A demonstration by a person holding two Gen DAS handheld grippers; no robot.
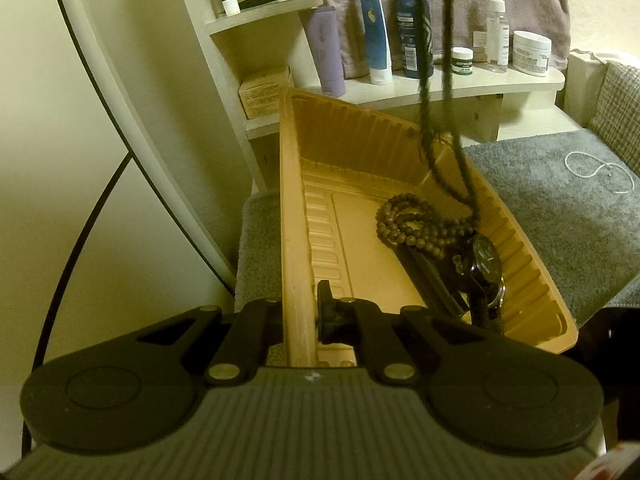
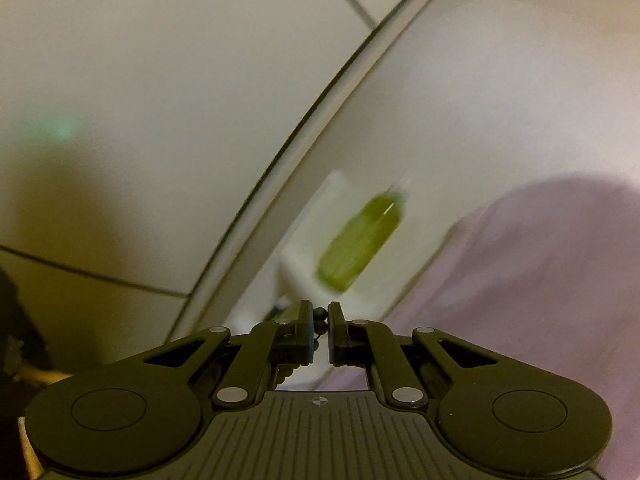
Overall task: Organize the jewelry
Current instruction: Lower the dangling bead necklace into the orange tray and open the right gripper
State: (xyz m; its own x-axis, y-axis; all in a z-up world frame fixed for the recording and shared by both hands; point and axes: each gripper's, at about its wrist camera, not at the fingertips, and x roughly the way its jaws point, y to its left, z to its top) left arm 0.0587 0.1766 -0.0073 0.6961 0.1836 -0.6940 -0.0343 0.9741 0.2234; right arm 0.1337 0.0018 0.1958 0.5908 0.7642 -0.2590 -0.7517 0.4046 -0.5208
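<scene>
left gripper clamped on tan tray rim, tray tilted on grey mat. right gripper nearly closed, pinching dark bead necklace, which dangles into tray over wooden bead bracelet and black watch. pearl strand on mat.

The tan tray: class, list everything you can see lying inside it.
Inside the tan tray lie a brown bead bracelet and a black wristwatch; a dark bead strand hangs down into it. The left gripper covers the near end.
</scene>
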